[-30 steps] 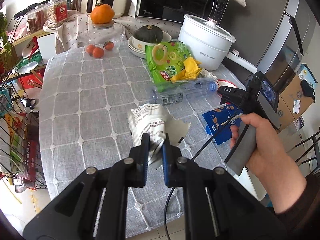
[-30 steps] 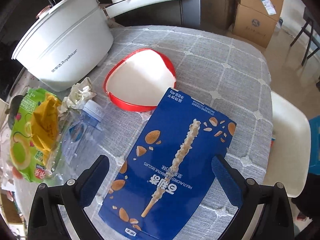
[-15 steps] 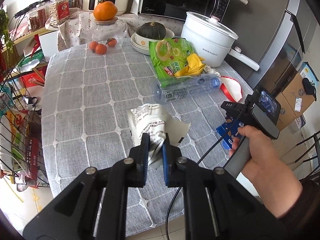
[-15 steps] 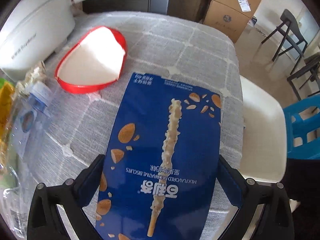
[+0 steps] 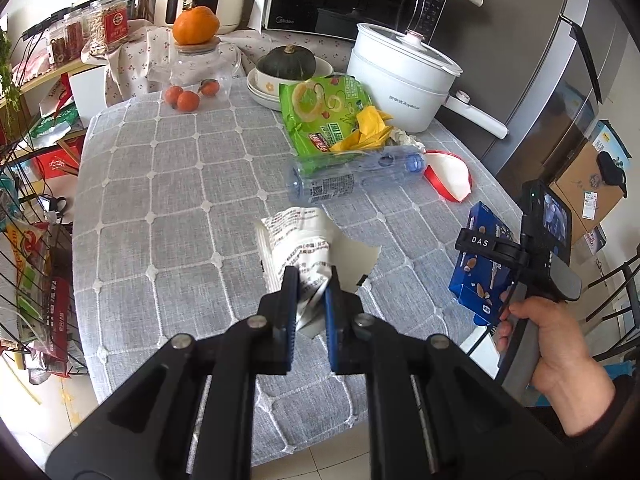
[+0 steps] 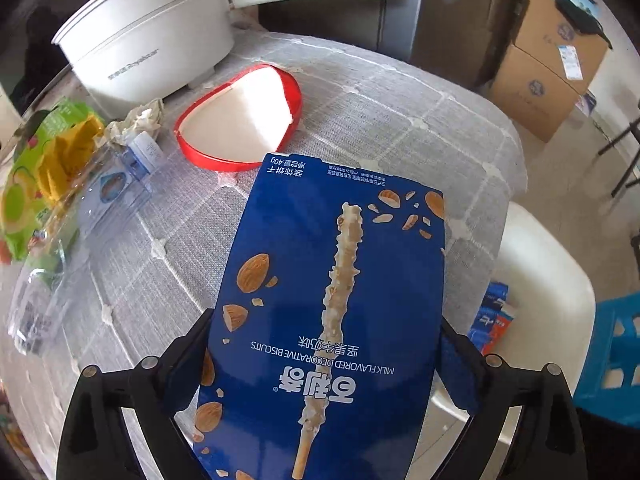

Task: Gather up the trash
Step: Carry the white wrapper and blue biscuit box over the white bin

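Two claws work over the counter (image 5: 168,184), draped in a grey gridded cloth. The left claw (image 5: 311,292) is clenched on one crumpled white printed wrapper (image 5: 298,240) lying mid-counter. The right claw (image 6: 320,364) grips one flat blue cardboard box (image 6: 332,304) by its edges, lifted above the counter edge. Also there: one clear plastic bottle (image 5: 352,176), one glossy green bag (image 5: 320,116), one red-rimmed lid (image 5: 450,178), three small oranges (image 5: 188,100).

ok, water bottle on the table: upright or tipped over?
Tipped over. The clear bottle lies on its side on the table, its blue cap end beside the red-rimmed lid.
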